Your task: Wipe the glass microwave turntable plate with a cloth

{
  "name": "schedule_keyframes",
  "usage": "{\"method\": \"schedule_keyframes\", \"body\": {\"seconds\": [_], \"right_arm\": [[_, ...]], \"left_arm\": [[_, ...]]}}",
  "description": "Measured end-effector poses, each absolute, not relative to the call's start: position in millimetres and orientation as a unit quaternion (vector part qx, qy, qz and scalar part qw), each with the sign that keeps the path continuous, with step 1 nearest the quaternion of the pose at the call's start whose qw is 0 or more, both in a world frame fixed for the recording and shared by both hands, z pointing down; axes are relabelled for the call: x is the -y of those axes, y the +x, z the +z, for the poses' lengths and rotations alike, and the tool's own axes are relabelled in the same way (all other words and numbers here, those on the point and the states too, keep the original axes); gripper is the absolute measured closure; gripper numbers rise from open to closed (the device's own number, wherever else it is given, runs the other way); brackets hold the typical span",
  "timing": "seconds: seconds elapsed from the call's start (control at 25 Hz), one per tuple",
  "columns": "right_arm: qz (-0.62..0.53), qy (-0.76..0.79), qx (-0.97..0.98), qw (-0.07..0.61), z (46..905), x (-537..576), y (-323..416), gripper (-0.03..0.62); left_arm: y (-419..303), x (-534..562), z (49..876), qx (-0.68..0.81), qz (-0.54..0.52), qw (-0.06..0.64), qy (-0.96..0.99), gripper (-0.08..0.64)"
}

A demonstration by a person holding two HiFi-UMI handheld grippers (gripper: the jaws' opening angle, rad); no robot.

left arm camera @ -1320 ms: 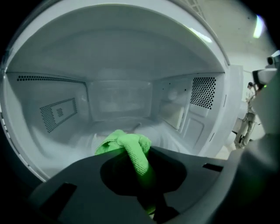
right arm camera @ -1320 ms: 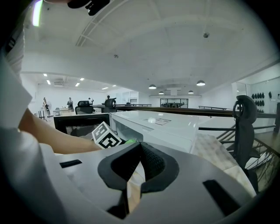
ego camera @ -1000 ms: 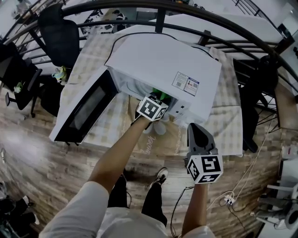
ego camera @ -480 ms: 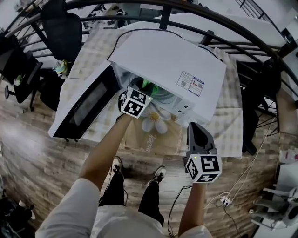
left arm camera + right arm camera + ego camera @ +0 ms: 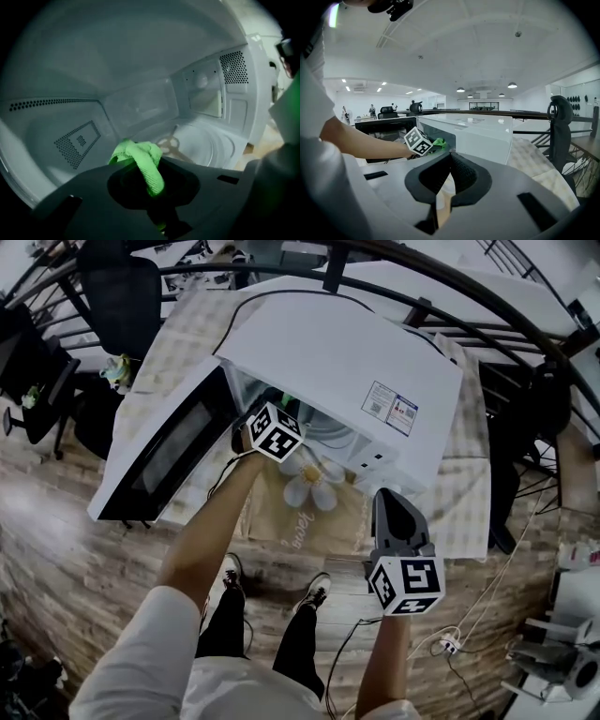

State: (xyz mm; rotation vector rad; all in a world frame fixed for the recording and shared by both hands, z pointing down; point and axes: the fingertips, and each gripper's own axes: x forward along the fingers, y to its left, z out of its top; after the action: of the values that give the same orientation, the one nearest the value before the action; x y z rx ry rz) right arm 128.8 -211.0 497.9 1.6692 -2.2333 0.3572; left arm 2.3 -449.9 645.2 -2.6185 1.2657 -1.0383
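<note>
Left gripper (image 5: pixel 152 185), jaws clamped on a bunched green cloth (image 5: pixel 140 157), reaches inside the white microwave (image 5: pixel 347 371) w/ cloth leading, prob. so fabric, not jaws, meets glass. Glass turntable plate (image 5: pixel 220 145) lies ahead-right of the jaw tips. Right gripper (image 5: pixel 449 176), jaws together & empty, waits outside, likely keeping clear.
</note>
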Motion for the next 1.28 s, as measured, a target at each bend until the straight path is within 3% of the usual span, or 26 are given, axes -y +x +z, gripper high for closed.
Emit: {"method": "schedule_keyframes", "body": {"seconds": [0.24, 0.68, 0.92, 1.04, 1.28], "right_arm": [[0.127, 0.584, 0.784, 0.168, 497.2, 211.5, 132.4, 0.577], [0.128, 0.593, 0.779, 0.156, 475.0, 203.9, 139.5, 0.577], [0.128, 0.602, 0.774, 0.149, 463.3, 198.2, 143.9, 0.577], [0.125, 0.605, 0.772, 0.146, 459.2, 198.4, 145.3, 0.577], [0.131, 0.607, 0.770, 0.147, 467.1, 197.1, 142.2, 0.577]], "left_arm": [[15.6, 424.2, 642.9, -0.380, -0.303, -0.050, -0.873, 0.505], [84.1, 359.1, 637.6, -0.269, -0.259, -0.118, -0.920, 0.505], [106.8, 351.5, 610.5, -0.266, -0.157, -0.167, -0.936, 0.505], [84.9, 368.0, 591.8, -0.311, -0.137, -0.122, -0.932, 0.505], [6.0, 435.6, 592.0, -0.485, -0.250, 0.058, -0.836, 0.505]]}}
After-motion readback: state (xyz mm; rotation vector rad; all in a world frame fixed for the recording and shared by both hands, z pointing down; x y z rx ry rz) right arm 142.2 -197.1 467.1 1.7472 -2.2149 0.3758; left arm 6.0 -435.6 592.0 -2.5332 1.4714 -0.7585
